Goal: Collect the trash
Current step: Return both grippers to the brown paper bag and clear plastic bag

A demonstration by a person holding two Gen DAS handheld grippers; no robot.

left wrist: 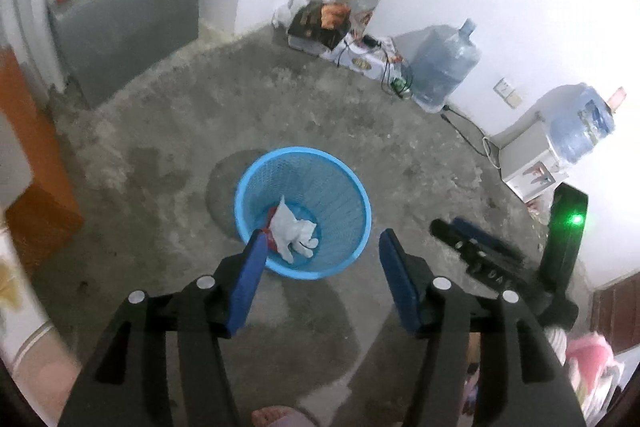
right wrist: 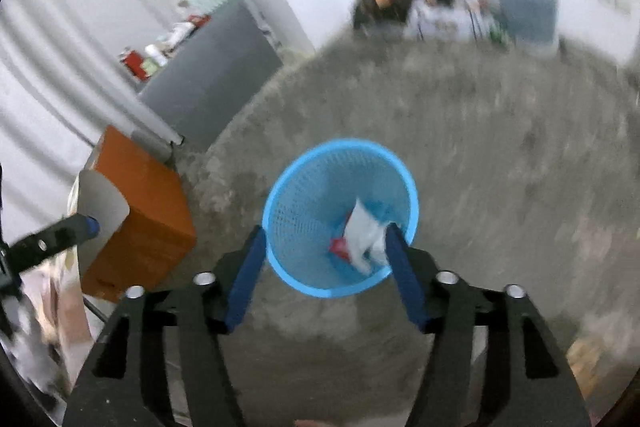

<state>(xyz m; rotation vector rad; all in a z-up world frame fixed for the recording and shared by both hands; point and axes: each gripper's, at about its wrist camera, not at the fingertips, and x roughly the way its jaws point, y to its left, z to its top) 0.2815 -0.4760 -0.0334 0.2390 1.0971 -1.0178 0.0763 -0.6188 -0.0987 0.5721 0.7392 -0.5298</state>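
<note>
A blue mesh trash basket (left wrist: 356, 187) stands on the concrete floor. Inside it lie a crumpled white wrapper (left wrist: 294, 231) and a red scrap (left wrist: 272, 227). My left gripper (left wrist: 322, 239) is open and empty, high above the basket's near rim. In the right wrist view the same basket (right wrist: 296, 187) holds the white wrapper (right wrist: 362, 235) and the red scrap (right wrist: 339, 247). My right gripper (right wrist: 326, 231) is open and empty above it. The right gripper also shows in the left wrist view (left wrist: 452, 227), with its jaws close together. The left gripper's tip shows at the left of the right wrist view (right wrist: 90, 227).
An orange box (right wrist: 144, 211) stands left of the basket. A grey cabinet (left wrist: 128, 19) stands at the back left. Boxes (left wrist: 320, 27), a large water bottle (left wrist: 444, 67) and a water dispenser (left wrist: 532, 155) line the far wall, with cables (left wrist: 464, 131) on the floor.
</note>
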